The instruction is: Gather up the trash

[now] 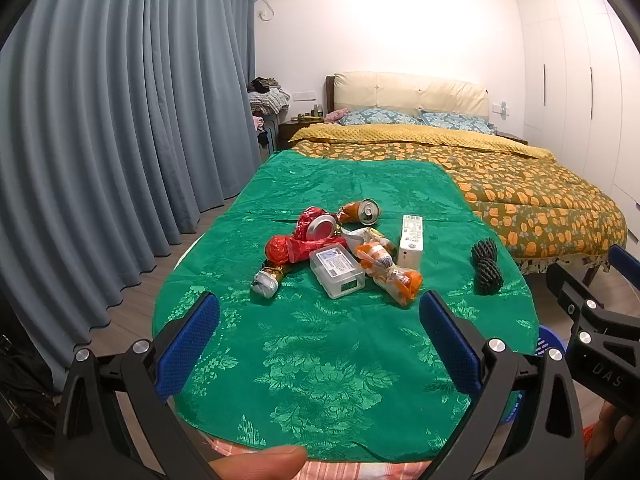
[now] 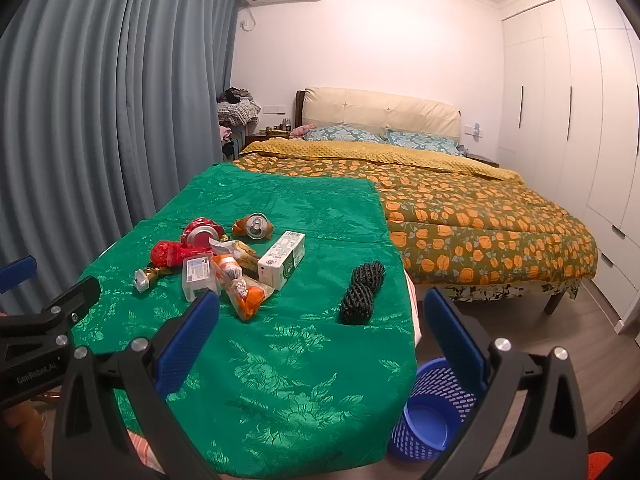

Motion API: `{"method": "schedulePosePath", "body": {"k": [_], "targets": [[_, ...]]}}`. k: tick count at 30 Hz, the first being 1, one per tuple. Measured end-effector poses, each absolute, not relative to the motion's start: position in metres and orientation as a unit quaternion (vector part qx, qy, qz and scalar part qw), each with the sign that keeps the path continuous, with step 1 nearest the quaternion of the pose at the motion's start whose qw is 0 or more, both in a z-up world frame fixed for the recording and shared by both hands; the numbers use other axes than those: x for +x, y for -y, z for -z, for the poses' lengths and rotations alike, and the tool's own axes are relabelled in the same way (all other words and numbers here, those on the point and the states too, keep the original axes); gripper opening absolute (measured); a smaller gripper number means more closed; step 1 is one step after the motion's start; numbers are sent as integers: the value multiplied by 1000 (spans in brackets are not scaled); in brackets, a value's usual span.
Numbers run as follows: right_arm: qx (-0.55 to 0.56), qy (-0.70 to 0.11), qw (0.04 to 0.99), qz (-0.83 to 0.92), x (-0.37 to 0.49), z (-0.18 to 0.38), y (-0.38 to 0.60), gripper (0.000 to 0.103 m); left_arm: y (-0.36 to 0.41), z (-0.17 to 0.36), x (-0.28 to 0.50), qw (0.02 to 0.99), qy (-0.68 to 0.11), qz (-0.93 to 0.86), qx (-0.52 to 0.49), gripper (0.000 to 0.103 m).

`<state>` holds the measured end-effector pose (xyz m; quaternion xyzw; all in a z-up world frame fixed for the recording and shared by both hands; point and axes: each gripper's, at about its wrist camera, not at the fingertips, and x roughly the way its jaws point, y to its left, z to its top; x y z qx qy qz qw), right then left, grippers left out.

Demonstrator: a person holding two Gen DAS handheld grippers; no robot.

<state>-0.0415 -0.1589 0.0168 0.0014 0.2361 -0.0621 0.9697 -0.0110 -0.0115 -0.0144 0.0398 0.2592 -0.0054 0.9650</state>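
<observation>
trash pile (image 1: 340, 248): mid green tablecloth (image 1: 320, 360), well ahead of left gripper (image 1: 320, 344), jaws spread, empty. right gripper (image 2: 322, 344): likewise wide, empty; blue basket (image 2: 424, 420) on floor beneath.

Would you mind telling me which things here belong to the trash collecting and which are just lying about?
For the job: crushed red can, orange can, clear plastic box, white carton, orange wrapper, black foam net, blue basket.

Just there: bed, curtain, clothes pile.
</observation>
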Motion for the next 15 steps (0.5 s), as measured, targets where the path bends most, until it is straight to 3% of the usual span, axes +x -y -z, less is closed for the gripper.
{"method": "schedulePosePath", "body": {"k": [15], "targets": [[1, -239, 969, 61, -41, -16, 159, 98, 11, 13, -11, 964, -262, 6, 41, 99]]}}
